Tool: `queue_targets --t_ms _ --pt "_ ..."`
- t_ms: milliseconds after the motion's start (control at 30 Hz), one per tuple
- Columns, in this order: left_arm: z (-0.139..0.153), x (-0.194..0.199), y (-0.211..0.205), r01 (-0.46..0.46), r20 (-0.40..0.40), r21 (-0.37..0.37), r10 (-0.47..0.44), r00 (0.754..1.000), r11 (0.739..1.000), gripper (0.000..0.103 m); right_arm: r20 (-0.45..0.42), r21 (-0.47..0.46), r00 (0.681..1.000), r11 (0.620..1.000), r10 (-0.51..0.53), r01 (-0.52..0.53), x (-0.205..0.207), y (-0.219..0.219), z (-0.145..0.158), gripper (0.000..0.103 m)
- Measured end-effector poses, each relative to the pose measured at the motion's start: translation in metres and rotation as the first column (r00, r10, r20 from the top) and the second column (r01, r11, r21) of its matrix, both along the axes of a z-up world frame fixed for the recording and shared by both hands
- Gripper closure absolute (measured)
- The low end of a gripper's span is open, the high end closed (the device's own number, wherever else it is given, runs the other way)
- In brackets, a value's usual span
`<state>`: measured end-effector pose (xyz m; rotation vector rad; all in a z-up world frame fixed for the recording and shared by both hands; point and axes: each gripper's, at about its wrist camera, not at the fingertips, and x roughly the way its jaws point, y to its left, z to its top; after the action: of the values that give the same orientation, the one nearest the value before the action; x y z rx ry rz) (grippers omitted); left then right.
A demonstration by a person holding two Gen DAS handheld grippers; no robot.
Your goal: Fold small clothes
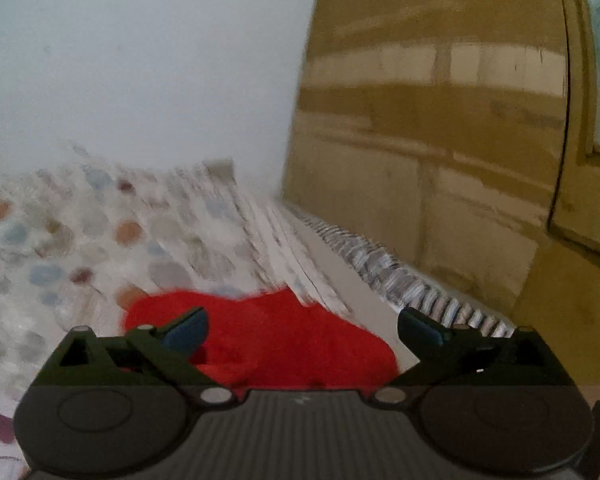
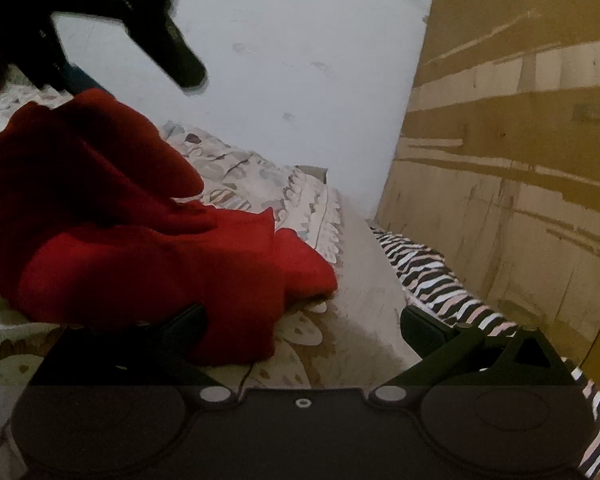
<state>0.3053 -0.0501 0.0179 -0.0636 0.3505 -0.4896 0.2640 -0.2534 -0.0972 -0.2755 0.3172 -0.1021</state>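
A small red garment [image 2: 140, 240] lies crumpled on the patterned bed cover [image 2: 316, 320]. In the left wrist view the red garment [image 1: 268, 336] lies just under and ahead of my open left gripper [image 1: 302, 326]; nothing is between its fingers. My right gripper [image 2: 304, 322] is open, its left finger against the garment's near edge. The left gripper [image 2: 112, 36] shows in the right wrist view, hovering open above the garment's raised far side, with no cloth seen in it.
A pale wall [image 2: 300, 60] stands behind the bed. A large cardboard panel [image 2: 520, 160] stands to the right. A zebra-striped cloth [image 2: 440, 280] runs along the bed's right edge. The dotted bed cover [image 1: 60, 240] spreads to the left.
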Motion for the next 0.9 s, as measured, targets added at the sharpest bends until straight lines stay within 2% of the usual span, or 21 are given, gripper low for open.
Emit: queue_targets --t_ms 67,133,200,300,400,433,467,533,600,667,700,767,800,867,900 --pt "-0.001 -0.017 0.017 -0.102 0.055 0.001 0.102 0.993 0.995 0.001 -0.011 0.025 1.000 1.000 0.003 -0.003 0.001 -0.004 0.000 0.000" --pt "-0.009 -0.025 0.033 -0.198 0.055 0.019 0.196 0.979 0.980 0.000 -0.025 0.057 1.000 0.998 0.008 -0.007 0.000 -0.007 0.005 0.000" --pt "-0.020 -0.022 0.048 -0.219 -0.020 0.035 0.219 0.975 0.975 0.000 0.001 0.111 1.000 0.994 0.014 -0.014 -0.003 -0.013 0.018 0.000" --pt "-0.039 -0.009 0.065 -0.226 -0.157 -0.003 0.223 0.962 0.974 0.000 0.121 0.259 0.992 0.964 0.026 -0.057 -0.005 -0.025 0.048 0.000" --pt "-0.055 0.004 0.073 -0.228 -0.233 -0.026 0.216 0.948 0.973 0.000 0.080 0.403 0.991 0.905 0.110 -0.133 0.024 -0.033 0.069 0.000" --pt "-0.059 0.008 0.073 -0.235 -0.244 -0.025 0.222 0.944 0.972 0.000 0.068 0.452 0.988 0.879 0.138 -0.153 0.034 -0.035 0.072 0.000" --pt "-0.062 0.011 0.075 -0.237 -0.249 -0.022 0.224 0.942 0.971 0.000 0.048 0.532 0.983 0.828 0.178 -0.176 0.050 -0.039 0.074 0.000" --pt "-0.068 0.016 0.077 -0.228 -0.242 -0.022 0.216 0.946 0.973 0.000 -0.012 0.689 0.963 0.700 0.268 -0.187 0.084 -0.044 0.074 0.000" --pt "-0.070 0.016 0.076 -0.212 -0.221 -0.021 0.202 0.954 0.977 0.001 -0.056 0.804 0.939 0.573 0.339 -0.159 0.115 -0.042 0.072 0.000" --pt "-0.070 0.015 0.071 -0.190 -0.199 -0.028 0.181 0.963 0.981 0.001 -0.091 0.864 0.920 0.490 0.380 -0.117 0.144 -0.039 0.068 0.000" --pt "-0.069 0.015 0.070 -0.172 -0.186 -0.034 0.162 0.969 0.985 0.001 -0.127 0.881 0.910 0.467 0.395 -0.080 0.158 -0.034 0.064 0.000" --pt "-0.068 0.013 0.065 -0.135 -0.163 -0.039 0.127 0.978 0.990 0.004 -0.210 0.893 0.878 0.450 0.429 -0.006 0.186 -0.026 0.059 0.000" --pt "-0.067 0.012 0.062 -0.124 -0.153 -0.031 0.118 0.981 0.992 0.005 -0.250 0.887 0.864 0.461 0.436 0.023 0.196 -0.021 0.055 0.000" --pt "-0.066 0.010 0.056 -0.115 -0.132 -0.008 0.113 0.985 0.993 0.010 -0.328 0.857 0.846 0.510 0.419 0.080 0.208 -0.011 0.048 0.001" --pt "-0.067 0.009 0.054 -0.110 -0.123 0.001 0.109 0.986 0.994 0.011 -0.344 0.844 0.844 0.530 0.411 0.086 0.211 -0.008 0.044 0.005"
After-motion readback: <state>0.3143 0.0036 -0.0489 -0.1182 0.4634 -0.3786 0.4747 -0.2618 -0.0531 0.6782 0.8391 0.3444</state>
